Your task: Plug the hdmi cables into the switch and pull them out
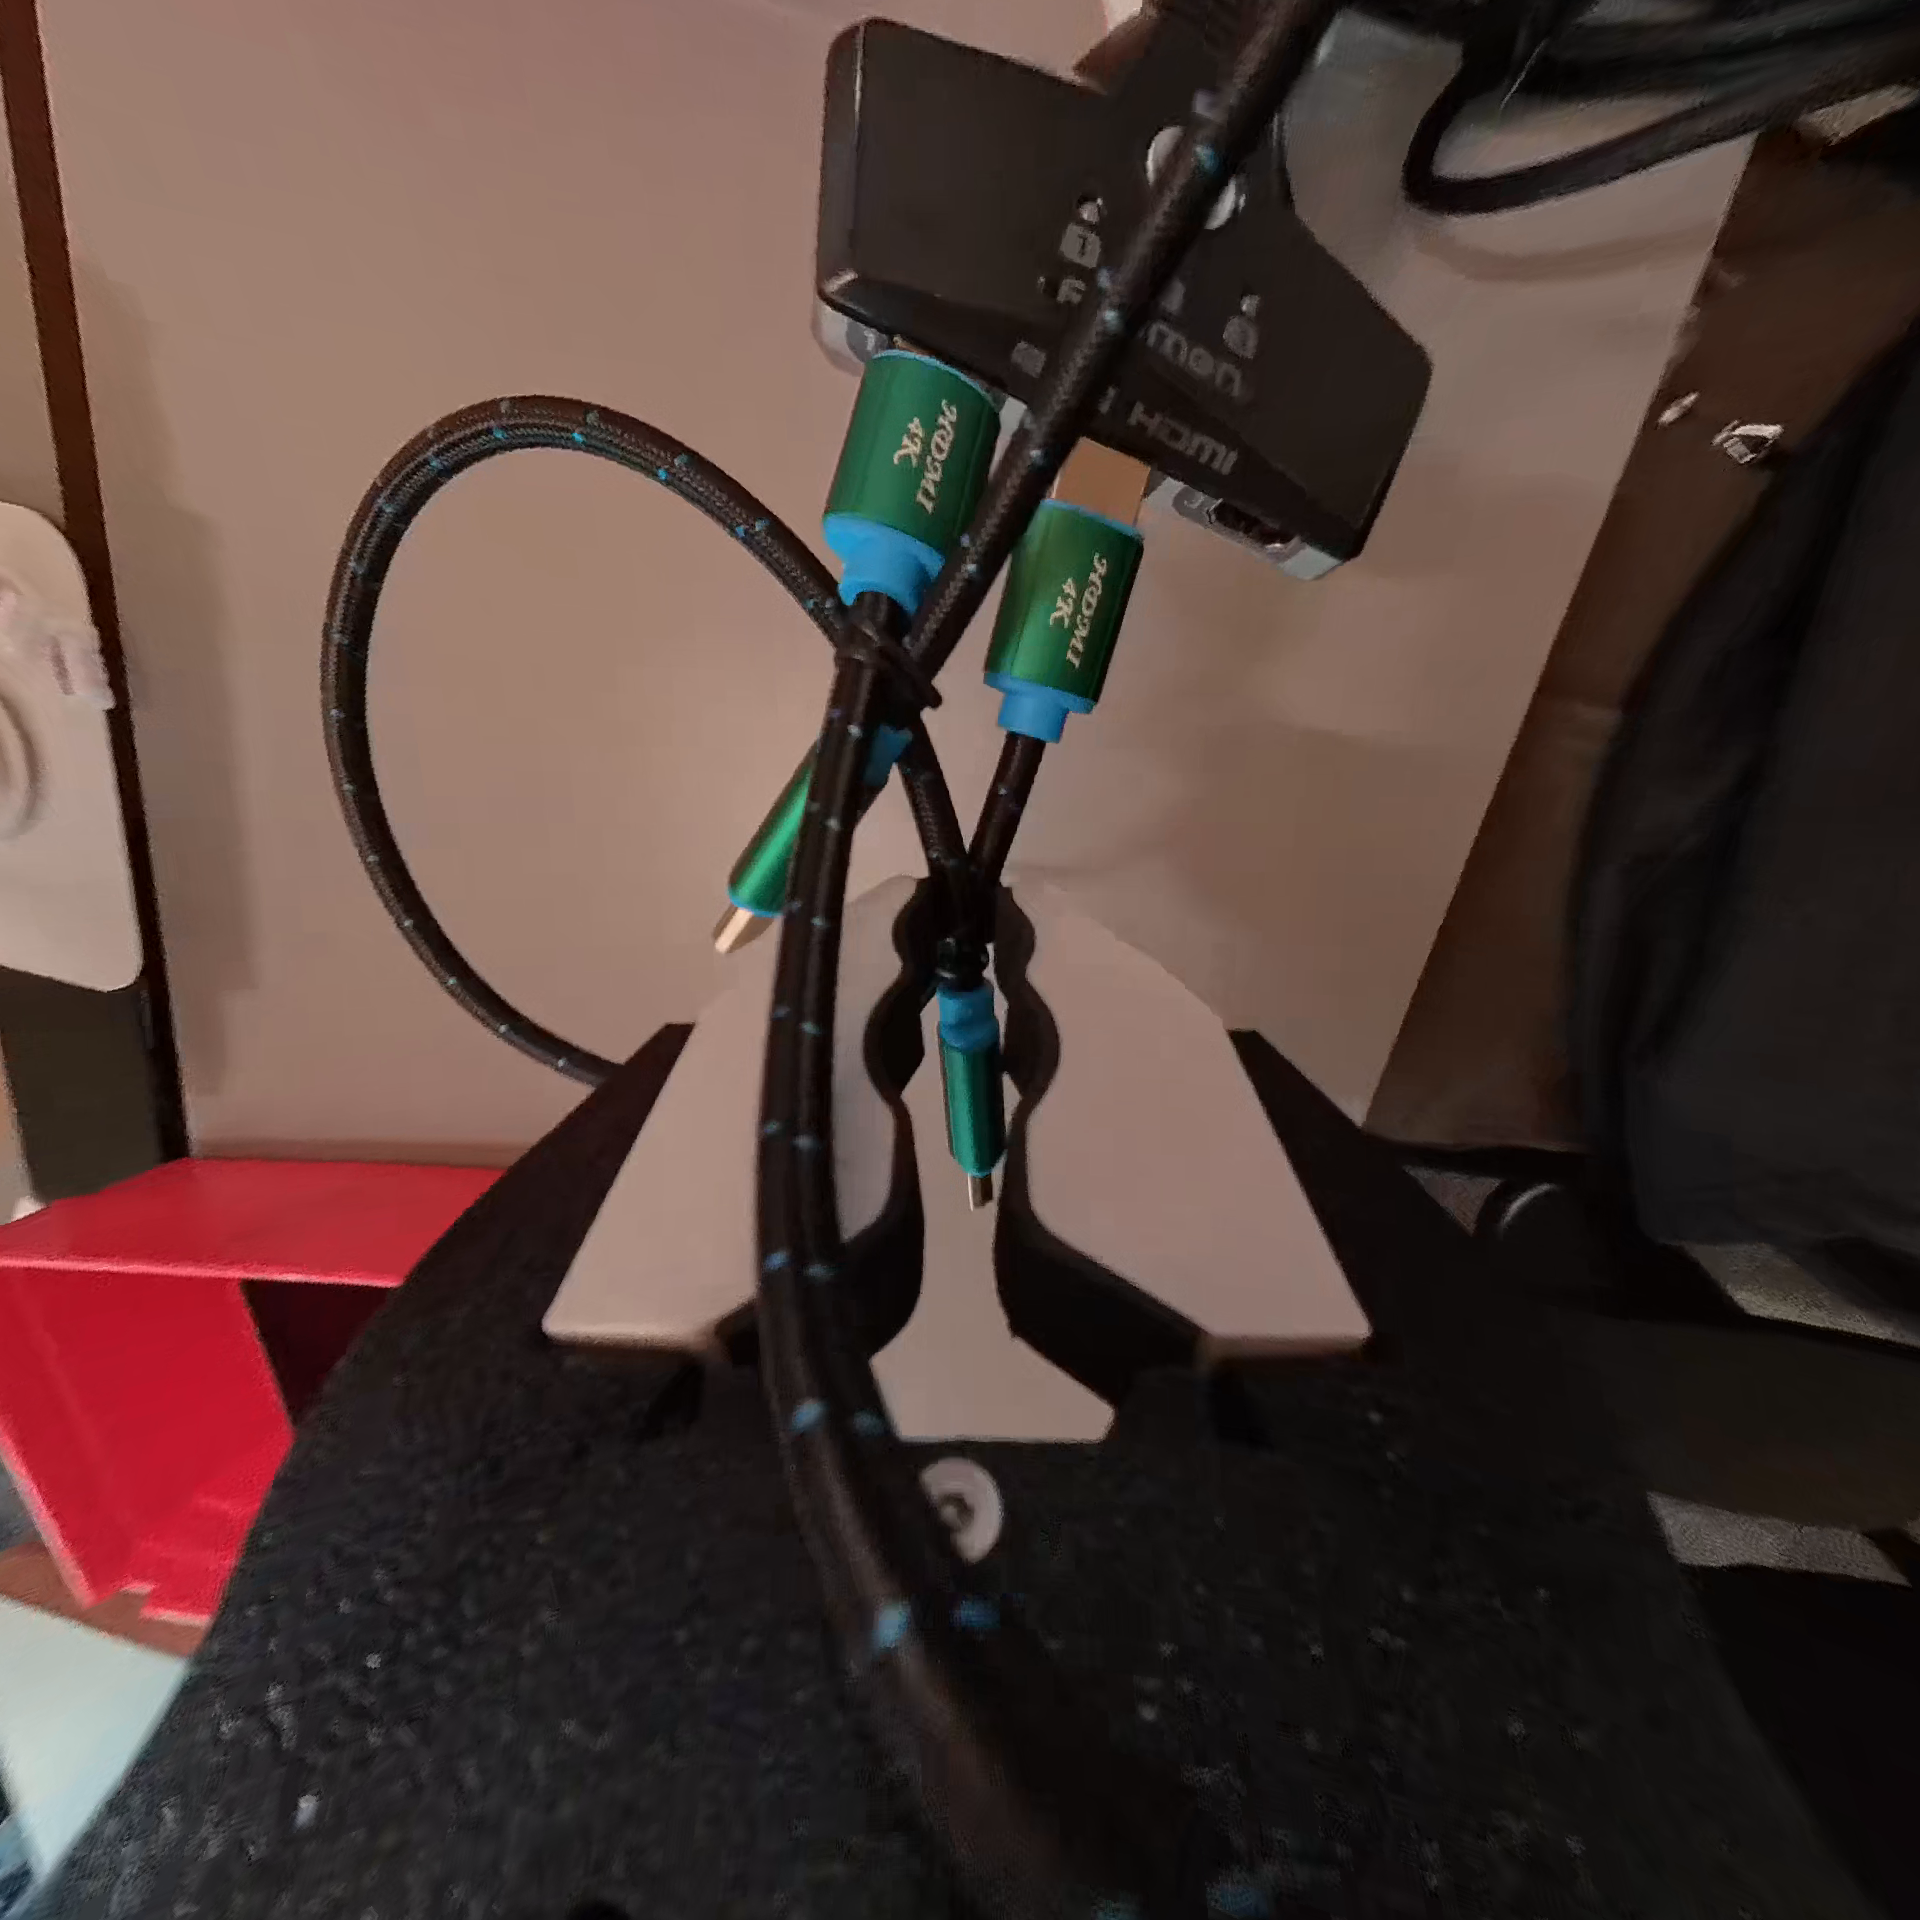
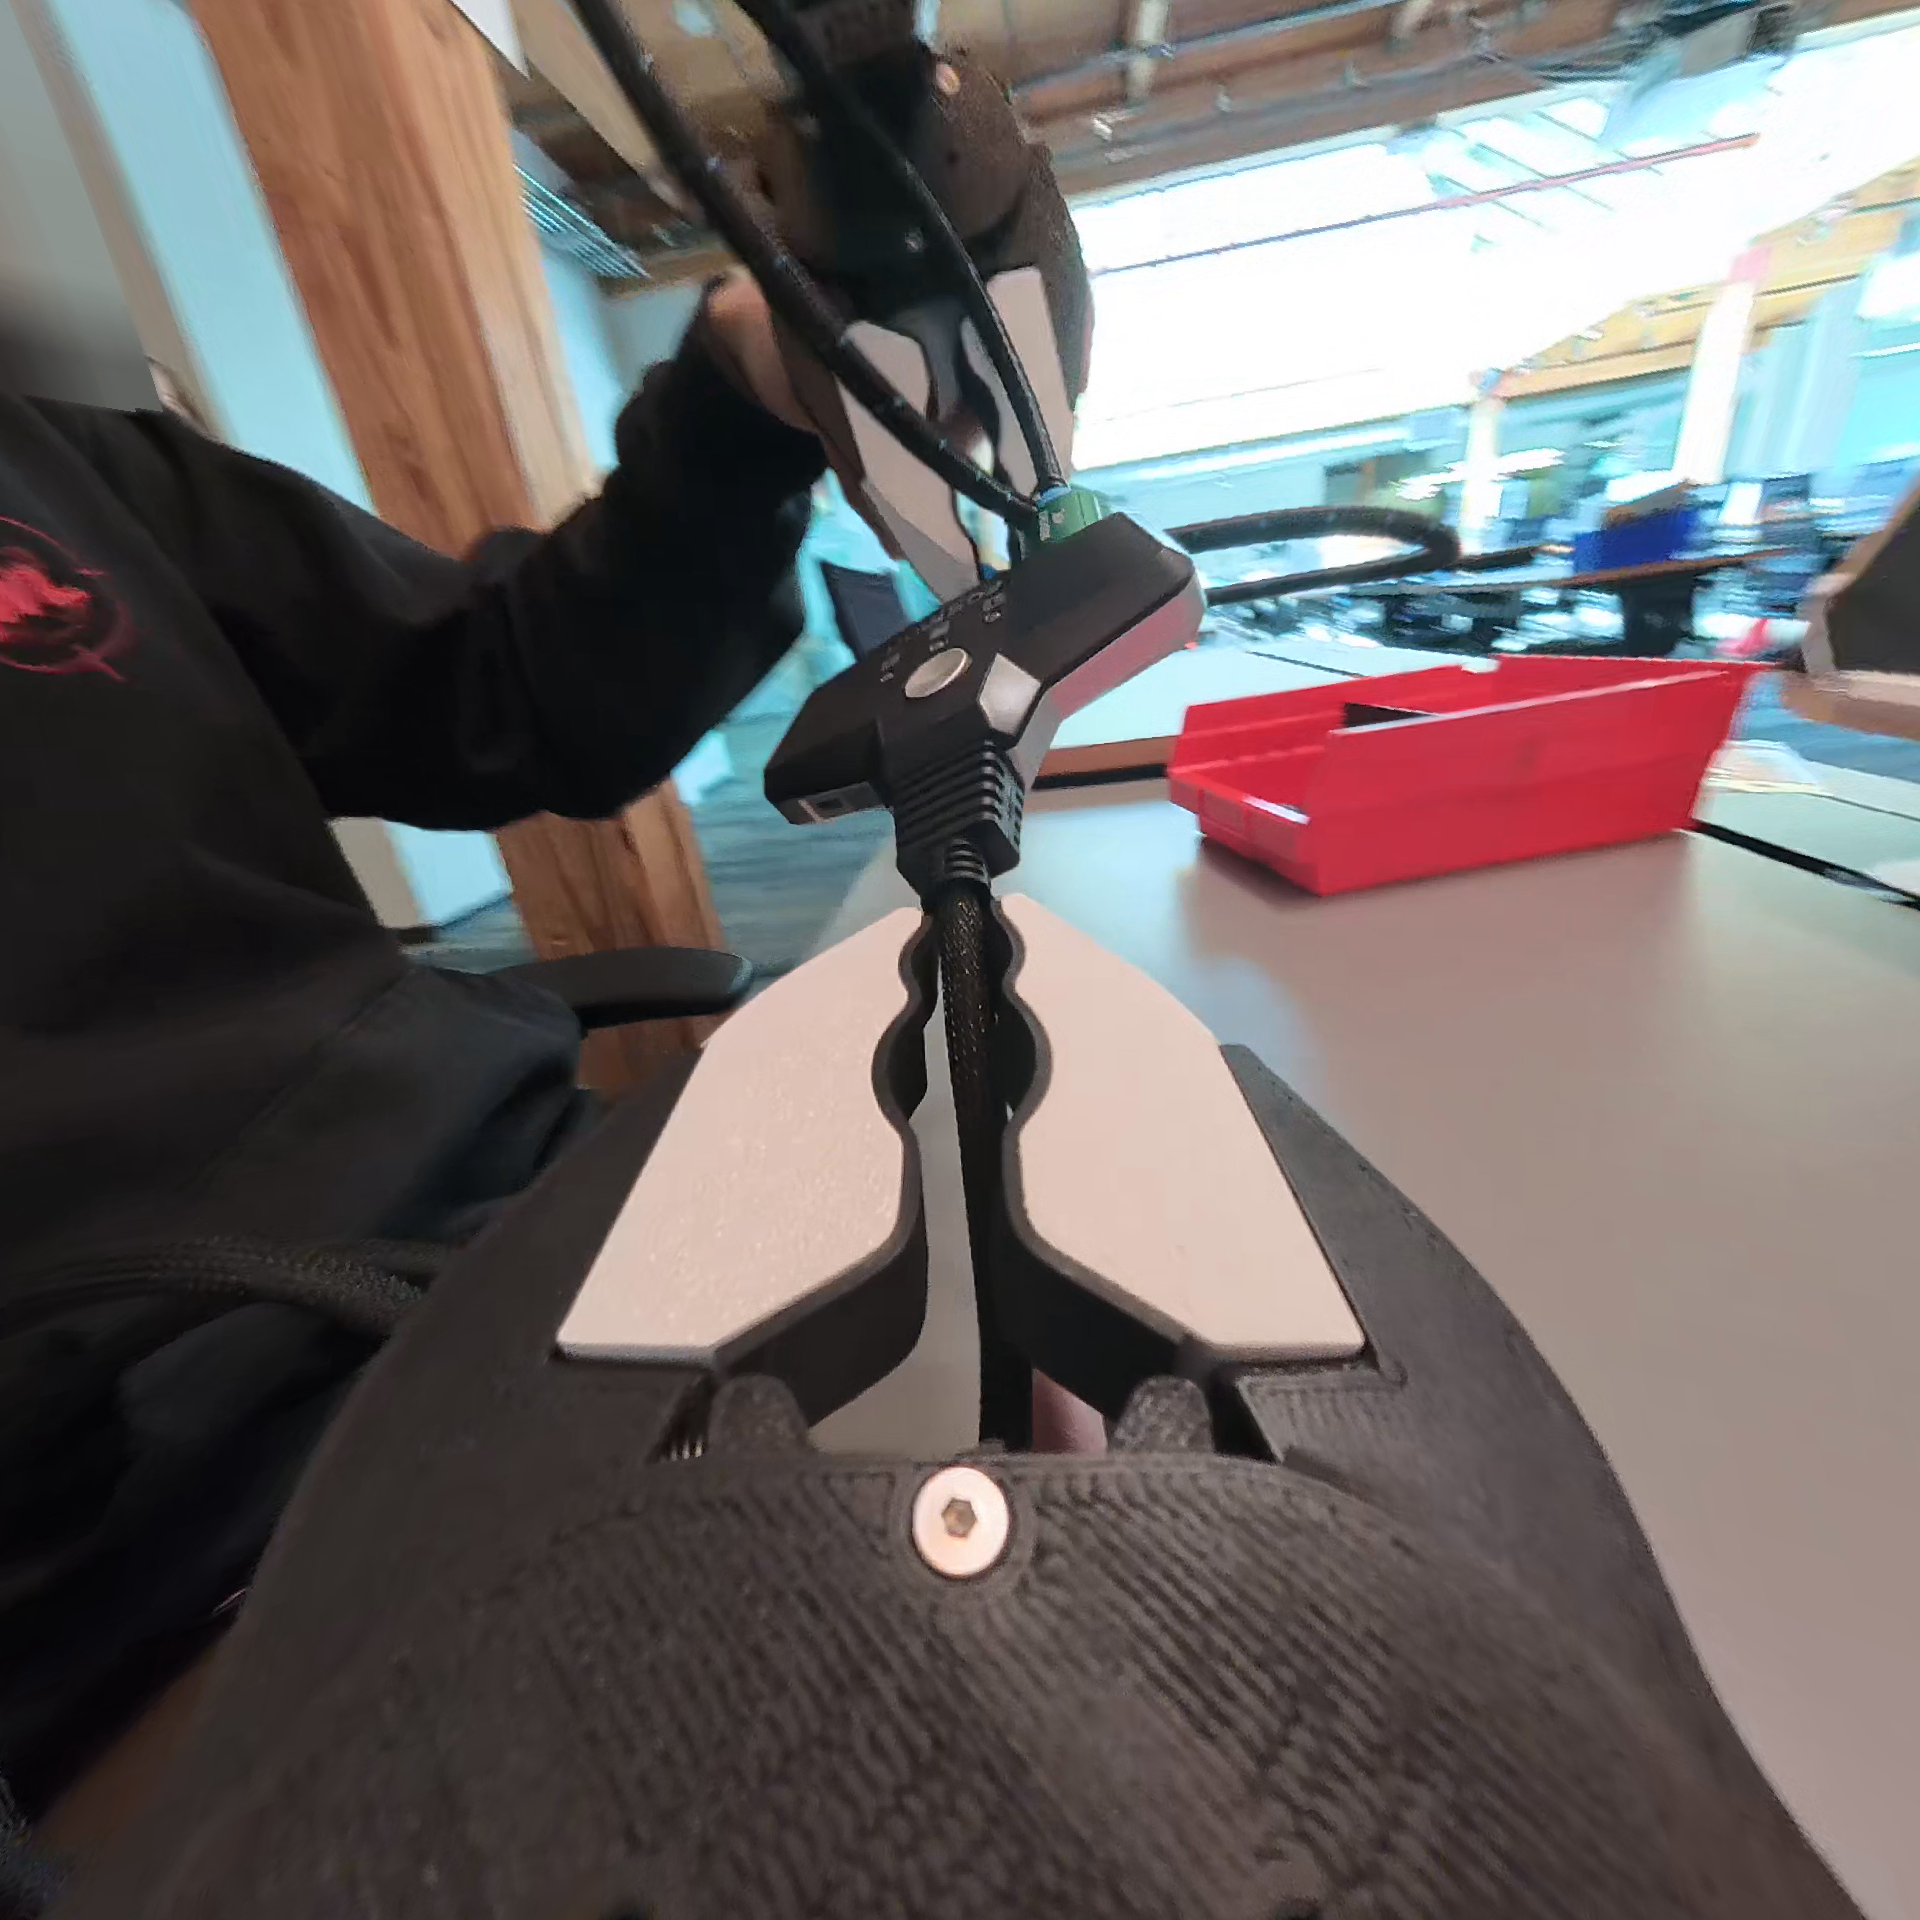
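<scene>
In the right wrist view, the right hand-held gripper (image 2: 961, 920) is closed on the braided lead (image 2: 964, 1039) that runs out of the switch's ribbed strain relief, so the black switch (image 2: 977, 665) hangs in the air just past its fingertips, above the grey tabletop (image 2: 1507, 1091). In the left wrist view, the left hand-held gripper (image 1: 954, 914) is closed around a black braided HDMI cable (image 1: 971, 831) just below where the cables cross; a loose green plug (image 1: 971, 1101) dangles in the slot between its fingers, and another braided cable (image 1: 800, 1195) drapes over the gripper body. Just beyond, two green-and-blue plugs meet the switch (image 1: 1039, 218) edge: the left plug (image 1: 904, 457) is seated deep, while the right plug (image 1: 1065, 613) shows bare metal at the port. A third port (image 1: 1247, 525) beside them is open. A cable loop (image 1: 353, 665) curls off to the left, and one more free plug (image 1: 769, 852) hangs inside it. Farther back, a red bin (image 2: 1455, 769) sits on the tabletop, and the person's dark sleeve (image 2: 582, 644) reaches toward the left gripper
</scene>
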### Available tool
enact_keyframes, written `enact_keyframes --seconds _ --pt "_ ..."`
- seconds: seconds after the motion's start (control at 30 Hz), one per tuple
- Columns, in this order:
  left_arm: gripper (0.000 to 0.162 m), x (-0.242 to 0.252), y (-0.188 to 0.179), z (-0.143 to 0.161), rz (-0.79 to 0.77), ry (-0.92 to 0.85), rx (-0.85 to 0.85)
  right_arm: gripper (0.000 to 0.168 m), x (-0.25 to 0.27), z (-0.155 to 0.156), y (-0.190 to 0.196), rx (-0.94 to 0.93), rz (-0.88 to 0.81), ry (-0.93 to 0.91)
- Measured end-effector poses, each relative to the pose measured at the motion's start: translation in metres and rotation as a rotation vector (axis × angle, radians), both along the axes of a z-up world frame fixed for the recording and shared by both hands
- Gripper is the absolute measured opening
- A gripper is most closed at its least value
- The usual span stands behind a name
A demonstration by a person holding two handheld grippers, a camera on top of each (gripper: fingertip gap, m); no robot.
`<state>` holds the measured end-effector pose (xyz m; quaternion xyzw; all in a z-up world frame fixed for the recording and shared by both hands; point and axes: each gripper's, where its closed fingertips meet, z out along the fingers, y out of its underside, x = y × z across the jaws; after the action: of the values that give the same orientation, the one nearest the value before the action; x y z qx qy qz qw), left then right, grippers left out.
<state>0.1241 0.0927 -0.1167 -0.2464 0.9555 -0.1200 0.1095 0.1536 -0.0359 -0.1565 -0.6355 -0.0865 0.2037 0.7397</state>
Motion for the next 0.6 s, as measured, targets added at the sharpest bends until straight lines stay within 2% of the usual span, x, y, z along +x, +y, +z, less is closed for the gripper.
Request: enact_keyframes --seconds 0.2,0.4,0.53,0.6 --pt "0.010 0.017 0.001 0.007 -0.015 -0.057 0.122 0.006 0.009 -0.009 -0.001 -0.194 -0.178 -0.125" --pt "0.010 0.036 -0.005 0.010 -0.099 -0.148 0.218 0.006 0.014 -0.018 -0.008 -0.338 -0.297 -0.252" --pt "0.010 0.040 -0.010 0.004 -0.216 -0.148 0.196 0.006 0.012 -0.026 -0.013 -0.396 -0.300 -0.277" --pt "0.010 0.040 -0.006 -0.006 -0.172 -0.093 0.132 0.006 0.014 -0.024 -0.014 -0.382 -0.317 -0.279"
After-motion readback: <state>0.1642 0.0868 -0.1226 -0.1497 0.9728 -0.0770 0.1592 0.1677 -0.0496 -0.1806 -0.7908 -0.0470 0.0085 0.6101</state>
